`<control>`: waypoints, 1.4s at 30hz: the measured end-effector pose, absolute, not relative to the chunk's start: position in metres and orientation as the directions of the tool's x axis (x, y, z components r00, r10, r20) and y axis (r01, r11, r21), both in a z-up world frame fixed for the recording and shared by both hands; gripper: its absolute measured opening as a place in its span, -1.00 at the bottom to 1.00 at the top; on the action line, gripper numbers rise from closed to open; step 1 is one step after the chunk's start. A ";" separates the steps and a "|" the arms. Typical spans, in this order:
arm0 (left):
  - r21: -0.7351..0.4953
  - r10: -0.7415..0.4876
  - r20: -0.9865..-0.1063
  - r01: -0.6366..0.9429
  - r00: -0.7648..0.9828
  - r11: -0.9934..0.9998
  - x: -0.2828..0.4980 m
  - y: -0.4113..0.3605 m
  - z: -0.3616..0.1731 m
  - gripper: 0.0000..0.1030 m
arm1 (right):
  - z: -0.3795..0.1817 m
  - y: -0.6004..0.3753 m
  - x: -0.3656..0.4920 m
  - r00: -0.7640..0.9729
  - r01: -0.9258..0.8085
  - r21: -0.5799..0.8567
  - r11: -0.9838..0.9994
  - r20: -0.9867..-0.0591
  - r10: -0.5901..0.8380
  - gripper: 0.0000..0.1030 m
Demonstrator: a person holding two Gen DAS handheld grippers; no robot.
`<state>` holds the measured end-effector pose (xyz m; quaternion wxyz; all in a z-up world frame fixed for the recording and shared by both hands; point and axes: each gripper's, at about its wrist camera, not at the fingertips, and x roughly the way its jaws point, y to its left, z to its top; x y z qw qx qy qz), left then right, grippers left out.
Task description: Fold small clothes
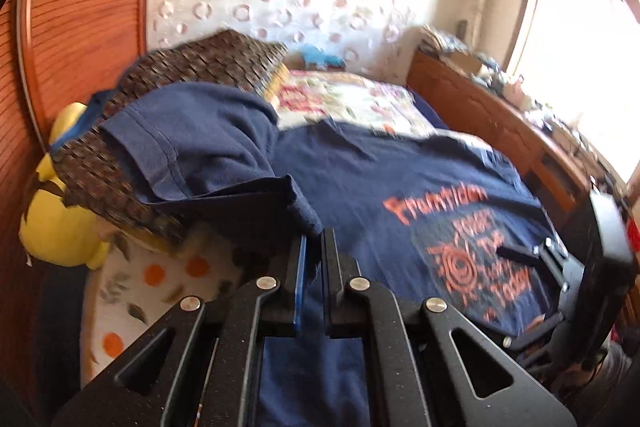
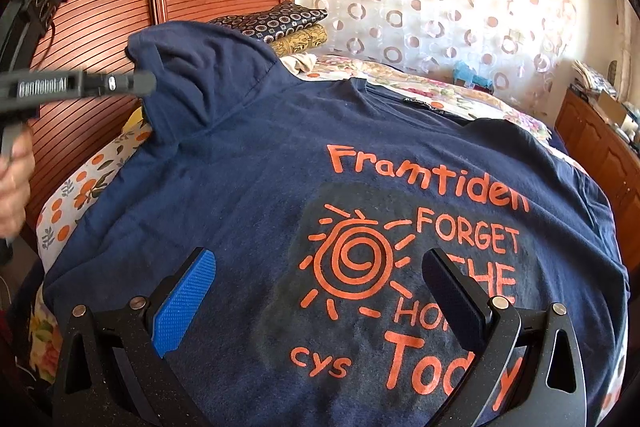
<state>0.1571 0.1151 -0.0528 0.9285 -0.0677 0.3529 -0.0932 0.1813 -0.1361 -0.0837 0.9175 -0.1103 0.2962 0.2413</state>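
Bed (image 2: 72, 203): left tool (image 1: 314, 247) pinching T-shirt (image 2: 248, 187) sleeve.

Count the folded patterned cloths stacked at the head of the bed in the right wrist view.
2. A dark cloth with ring patterns lies on top; a yellow-gold patterned cloth sits directly beneath it. The lifted navy T-shirt sleeve covers their left ends, so more could be hidden.

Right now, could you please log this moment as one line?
phase: folding sleeve | left gripper: shut on navy T-shirt sleeve, lifted | right gripper: open above print | surface: bed
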 end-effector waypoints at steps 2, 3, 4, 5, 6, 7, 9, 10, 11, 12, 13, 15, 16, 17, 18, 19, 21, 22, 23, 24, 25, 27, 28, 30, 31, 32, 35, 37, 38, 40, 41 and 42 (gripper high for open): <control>-0.186 -0.223 -0.661 0.131 0.717 0.974 0.155 0.111 -0.062 -0.85 | -0.084 -0.137 0.181 0.709 -0.507 -0.057 0.860 -0.595 0.379 1.00; -0.187 -0.226 -0.667 0.134 0.710 0.973 0.154 0.109 -0.065 -0.85 | -0.083 -0.137 0.182 0.710 -0.506 -0.056 0.861 -0.593 0.379 1.00; -0.188 -0.230 -0.672 0.138 0.704 0.972 0.152 0.109 -0.068 -0.85 | -0.083 -0.138 0.181 0.711 -0.506 -0.054 0.861 -0.592 0.380 1.00; -0.186 -0.230 -0.677 0.139 0.699 0.973 0.150 0.108 -0.070 -0.85 | -0.084 -0.138 0.181 0.712 -0.505 -0.052 0.862 -0.590 0.381 1.00; -0.180 -0.224 -0.680 0.137 0.699 0.974 0.146 0.107 -0.071 -0.85 | -0.084 -0.139 0.181 0.712 -0.504 -0.051 0.862 -0.589 0.381 1.00; -0.178 -0.218 -0.681 0.130 0.699 0.975 0.141 0.109 -0.072 -0.85 | -0.084 -0.139 0.181 0.712 -0.503 -0.048 0.863 -0.589 0.382 1.00; -0.192 -0.218 -0.680 0.117 0.700 0.974 0.132 0.115 -0.072 -0.85 | -0.084 -0.140 0.182 0.710 -0.503 -0.042 0.863 -0.590 0.385 1.00; -0.202 -0.220 -0.678 0.110 0.701 0.973 0.127 0.120 -0.072 -0.84 | -0.084 -0.140 0.182 0.710 -0.502 -0.041 0.864 -0.590 0.385 1.00; -0.206 -0.217 -0.677 0.102 0.703 0.973 0.122 0.124 -0.072 -0.65 | -0.084 -0.141 0.182 0.709 -0.502 -0.039 0.864 -0.590 0.386 1.00; -0.204 -0.209 -0.676 0.093 0.707 0.974 0.115 0.128 -0.072 -0.46 | -0.084 -0.141 0.182 0.709 -0.502 -0.040 0.864 -0.590 0.386 1.00; -0.198 -0.195 -0.672 0.080 0.715 0.977 0.108 0.133 -0.072 -0.10 | -0.084 -0.140 0.182 0.708 -0.503 -0.040 0.864 -0.592 0.385 1.00; -0.178 -0.167 -0.662 0.063 0.731 0.982 0.099 0.140 -0.073 0.21 | -0.084 -0.139 0.183 0.707 -0.502 -0.042 0.864 -0.596 0.381 1.00; -0.166 -0.149 -0.662 0.050 0.735 0.985 0.095 0.145 -0.074 0.39 | -0.084 -0.139 0.183 0.707 -0.501 -0.043 0.864 -0.596 0.380 1.00; -0.160 -0.136 -0.661 0.038 0.738 0.986 0.092 0.150 -0.075 0.49 | -0.084 -0.139 0.183 0.707 -0.501 -0.044 0.864 -0.597 0.380 1.00; -0.160 -0.131 -0.660 0.032 0.739 0.987 0.088 0.154 -0.077 0.51 | -0.084 -0.138 0.184 0.704 -0.502 -0.044 0.864 -0.601 0.378 1.00; -0.162 -0.131 -0.662 0.031 0.738 0.986 0.087 0.156 -0.079 0.51 | -0.083 -0.137 0.185 0.697 -0.506 -0.045 0.861 -0.609 0.378 1.00; -0.160 -0.125 -0.669 0.023 0.733 0.987 0.083 0.164 -0.083 0.51 | -0.081 -0.136 0.187 0.686 -0.520 -0.043 0.853 -0.617 0.387 1.00; -0.155 -0.118 -0.671 0.016 0.732 0.988 0.081 0.166 -0.085 0.52 | -0.078 -0.133 0.188 0.672 -0.538 -0.034 0.842 -0.620 0.405 1.00; -0.149 -0.109 -0.672 0.011 0.732 0.989 0.079 0.169 -0.087 0.52 | -0.074 -0.131 0.189 0.659 -0.558 -0.023 0.830 -0.621 0.425 0.97; -0.144 -0.103 -0.676 0.006 0.730 0.990 0.077 0.171 -0.089 0.52 | -0.069 -0.127 0.190 0.645 -0.579 -0.014 0.815 -0.619 0.448 0.95; -0.142 -0.096 -0.678 -0.001 0.728 0.990 0.075 0.174 -0.090 0.52 | -0.064 -0.122 0.190 0.637 -0.596 -0.010 0.803 -0.615 0.465 0.95; -0.144 -0.089 -0.679 -0.013 0.729 0.990 0.070 0.178 -0.093 0.52 | -0.049 -0.107 0.192 0.618 -0.638 -0.011 0.770 -0.604 0.503 0.87; -0.148 -0.090 -0.677 -0.015 0.730 0.989 0.068 0.180 -0.093 0.52 | -0.043 -0.099 0.193 0.608 -0.658 -0.015 0.752 -0.600 0.520 0.86; -0.158 -0.093 -0.674 -0.020 0.732 0.987 0.063 0.185 -0.095 0.52 | -0.031 -0.074 0.197 0.590 -0.701 -0.036 0.712 -0.590 0.552 0.78; -0.159 -0.091 -0.674 -0.024 0.733 0.987 0.061 0.187 -0.096 0.52 | -0.028 -0.066 0.199 0.586 -0.712 -0.042 0.701 -0.586 0.560 0.76; -0.155 -0.086 -0.676 -0.028 0.732 0.987 0.059 0.188 -0.096 0.52 | -0.026 -0.053 0.202 0.576 -0.725 -0.045 0.687 -0.586 0.570 0.73; -0.133 -0.064 -0.676 -0.036 0.734 0.990 0.054 0.191 -0.095 0.52 | -0.029 -0.013 0.216 0.525 -0.759 -0.015 0.650 -0.603 0.600 0.67; -0.120 -0.052 -0.675 -0.040 0.736 0.992 0.050 0.194 -0.094 0.52 | -0.037 0.006 0.227 0.491 -0.773 0.014 0.635 -0.620 0.612 0.61; -0.115 -0.047 -0.676 -0.042 0.735 0.992 0.048 0.196 -0.095 0.52 | -0.042 0.017 0.232 0.475 -0.777 0.026 0.629 -0.631 0.613 0.57; -0.102 -0.034 -0.679 -0.049 0.733 0.994 0.043 0.199 -0.096 0.52 | -0.052 0.037 0.239 0.445 -0.782 0.051 0.622 -0.652 0.613 0.52; -0.099 -0.030 -0.680 -0.051 0.733 0.994 0.041 0.200 -0.097 0.52 | -0.056 0.047 0.244 0.436 -0.779 0.059 0.624 -0.664 0.607 0.51; -0.098 -0.028 -0.681 -0.053 0.731 0.994 0.039 0.202 -0.097 0.52 | -0.061 0.056 0.247 0.430 -0.775 0.062 0.629 -0.678 0.596 0.50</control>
